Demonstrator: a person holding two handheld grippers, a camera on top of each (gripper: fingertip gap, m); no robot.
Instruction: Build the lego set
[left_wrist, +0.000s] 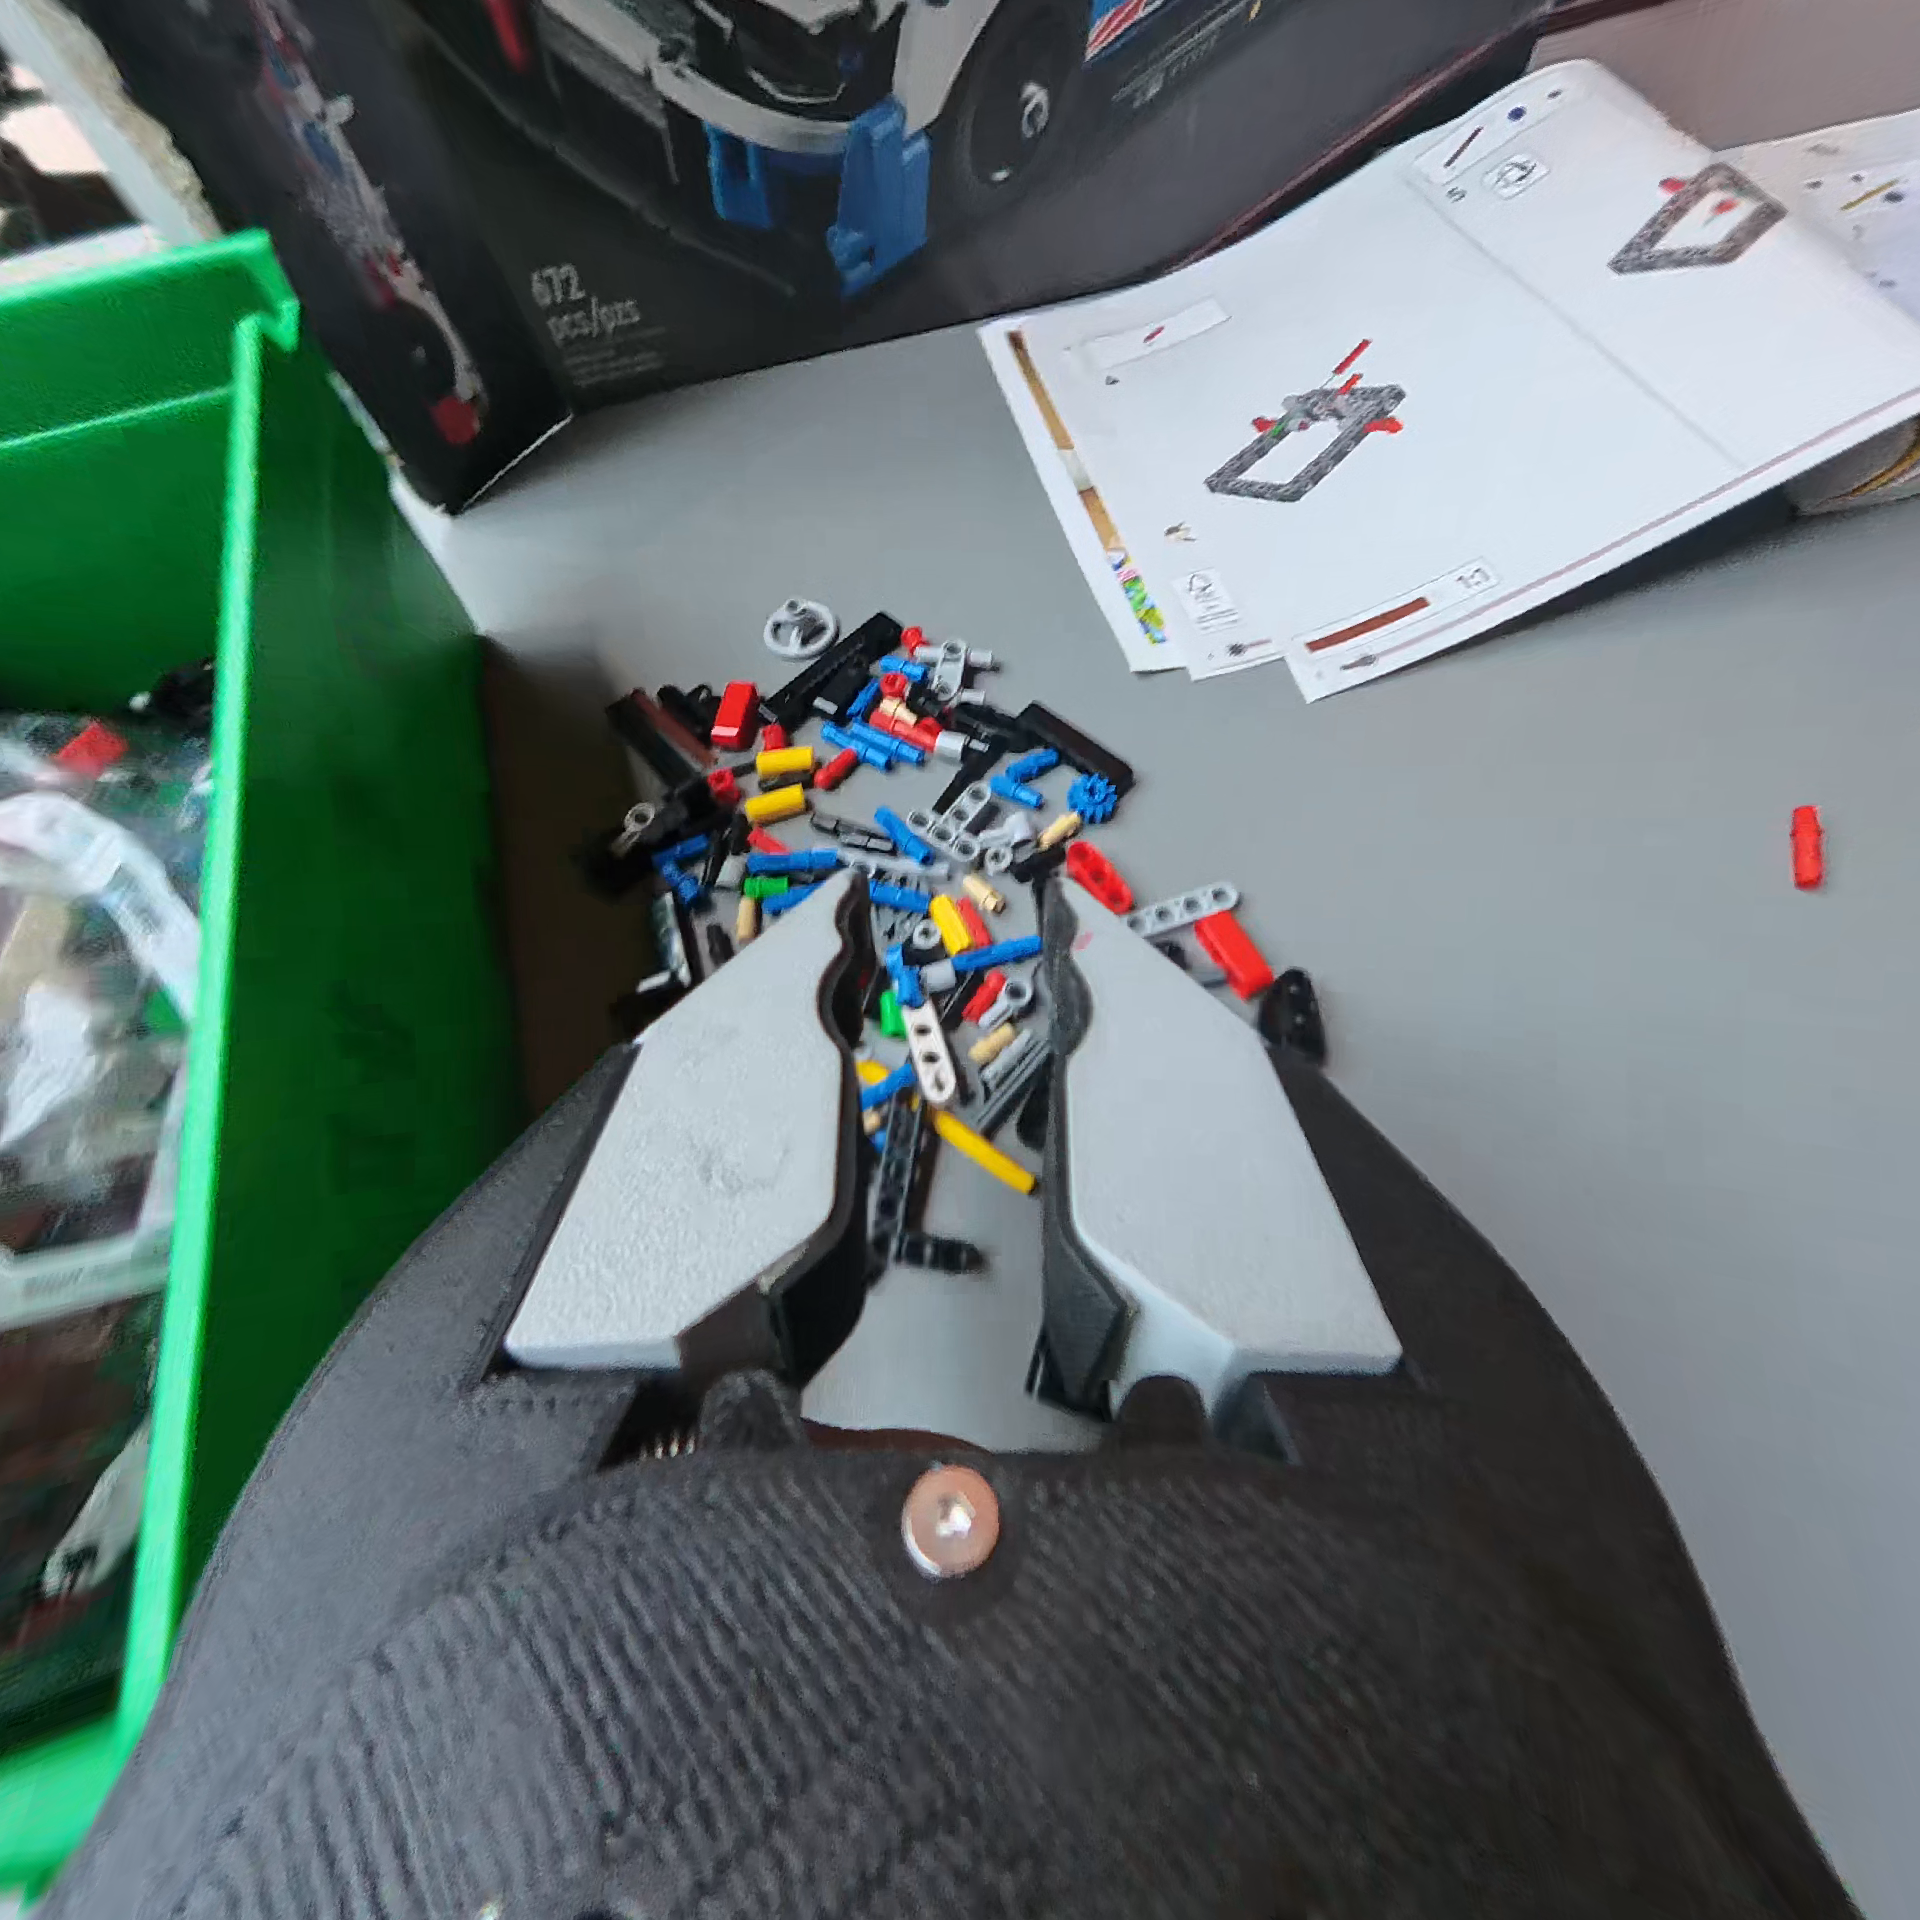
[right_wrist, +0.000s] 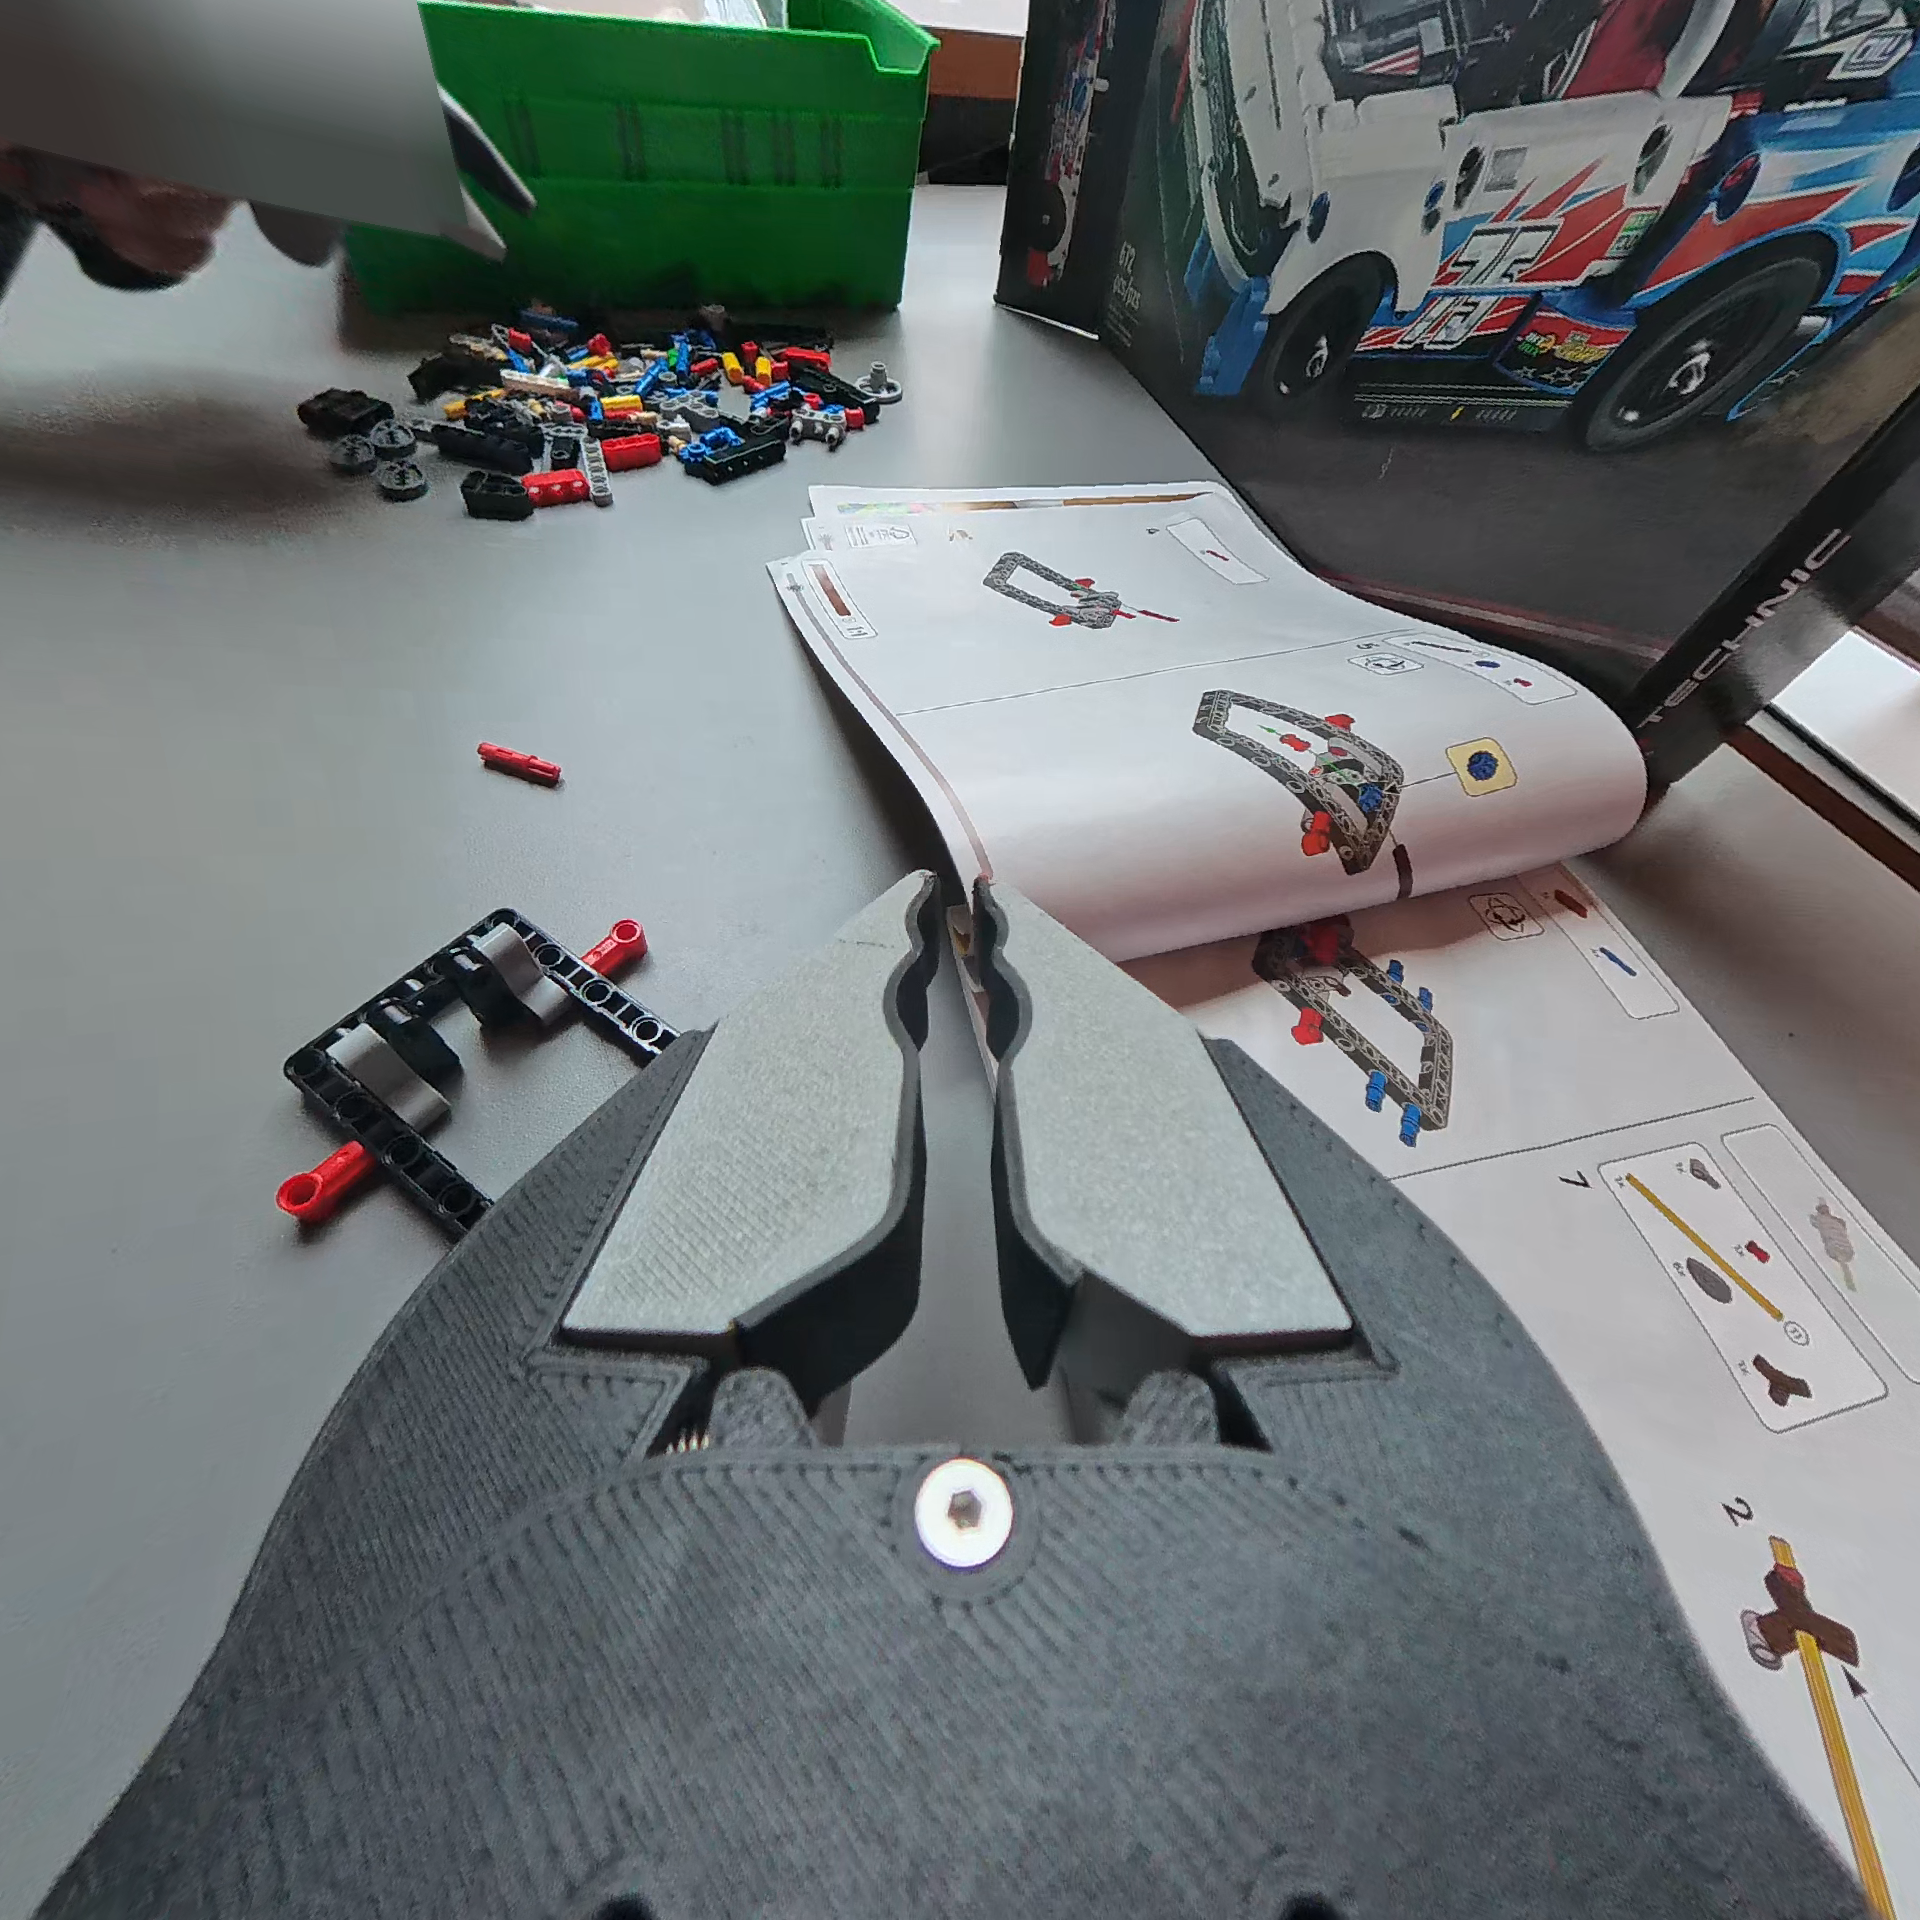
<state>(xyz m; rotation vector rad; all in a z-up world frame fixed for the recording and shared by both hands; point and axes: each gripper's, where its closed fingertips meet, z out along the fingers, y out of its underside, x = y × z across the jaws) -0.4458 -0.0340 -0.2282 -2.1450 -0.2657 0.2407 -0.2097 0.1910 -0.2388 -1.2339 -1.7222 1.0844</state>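
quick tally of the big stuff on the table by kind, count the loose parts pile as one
green bin: 1
set box: 1
instruction booklet: 1
loose parts pile: 1
black frame assembly: 1
stray red pin: 1
total: 6

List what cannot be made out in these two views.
- Left wrist view: contents of the green plastic bin, blurred and cut off by the left edge.
- Left wrist view: some loose coloured bricks, behind the open left gripper.
- Right wrist view: black rectangular frame, one corner behind the right gripper.
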